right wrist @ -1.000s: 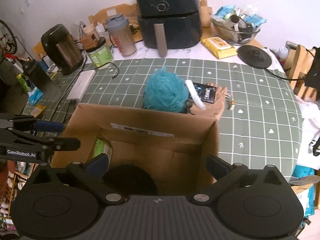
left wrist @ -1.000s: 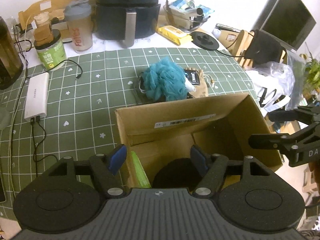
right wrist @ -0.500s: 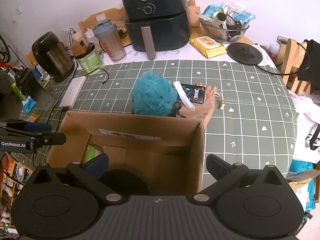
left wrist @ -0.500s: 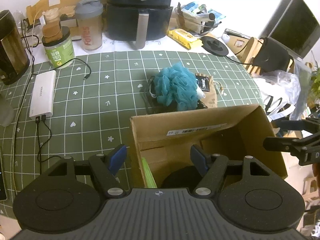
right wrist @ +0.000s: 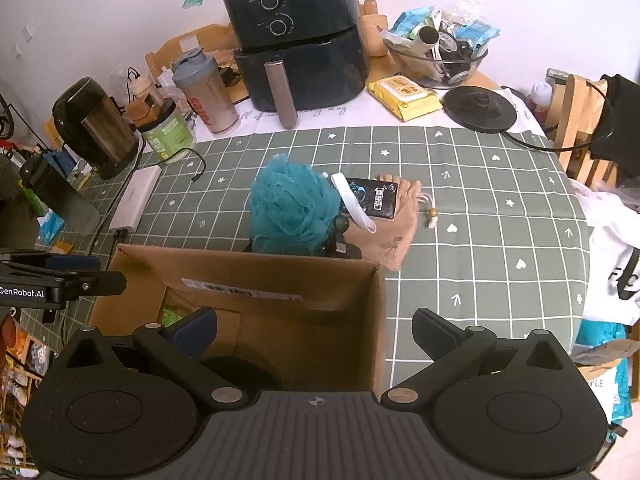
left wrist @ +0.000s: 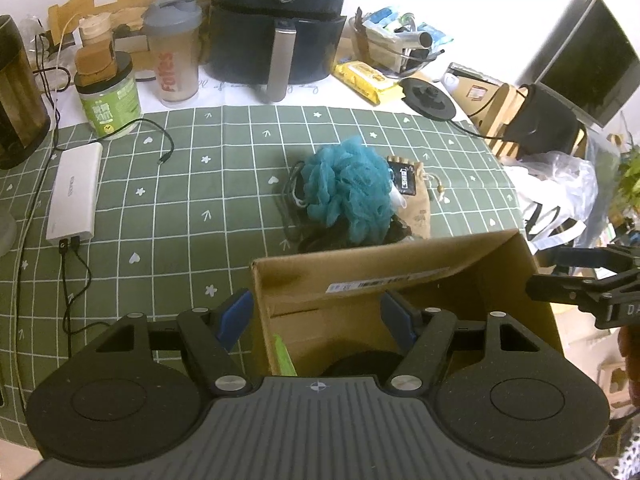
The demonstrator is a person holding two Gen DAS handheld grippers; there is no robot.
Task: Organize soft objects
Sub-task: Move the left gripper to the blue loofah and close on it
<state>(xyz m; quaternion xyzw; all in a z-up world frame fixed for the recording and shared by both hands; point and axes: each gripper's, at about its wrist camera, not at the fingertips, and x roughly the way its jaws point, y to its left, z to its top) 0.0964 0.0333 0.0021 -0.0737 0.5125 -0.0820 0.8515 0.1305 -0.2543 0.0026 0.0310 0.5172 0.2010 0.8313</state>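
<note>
A teal mesh bath sponge (left wrist: 348,188) (right wrist: 294,204) lies on the green checked cloth, on dark items, beside a brown drawstring pouch (right wrist: 384,228) with a black packet (right wrist: 372,196) on it. An open cardboard box (left wrist: 400,276) (right wrist: 240,276) stands in front of them; inside I see something green (right wrist: 172,312) and a dark round thing (left wrist: 360,362). My left gripper (left wrist: 318,314) is open and empty over the box's left wall. My right gripper (right wrist: 316,328) is open and empty over the box's right part. Each gripper shows at the edge of the other's view.
At the back stand an air fryer (right wrist: 300,48), a shaker bottle (left wrist: 174,56), a green jar (left wrist: 108,100), a kettle (right wrist: 96,128), a yellow wipes pack (right wrist: 404,96) and a glass bowl of clutter (right wrist: 440,56). A white power bank (left wrist: 74,196) with cables lies left. The table edge falls off right.
Both grippers have risen and pulled back from the box, so the box and sponge sit lower and more table shows. Both stay open and empty.
</note>
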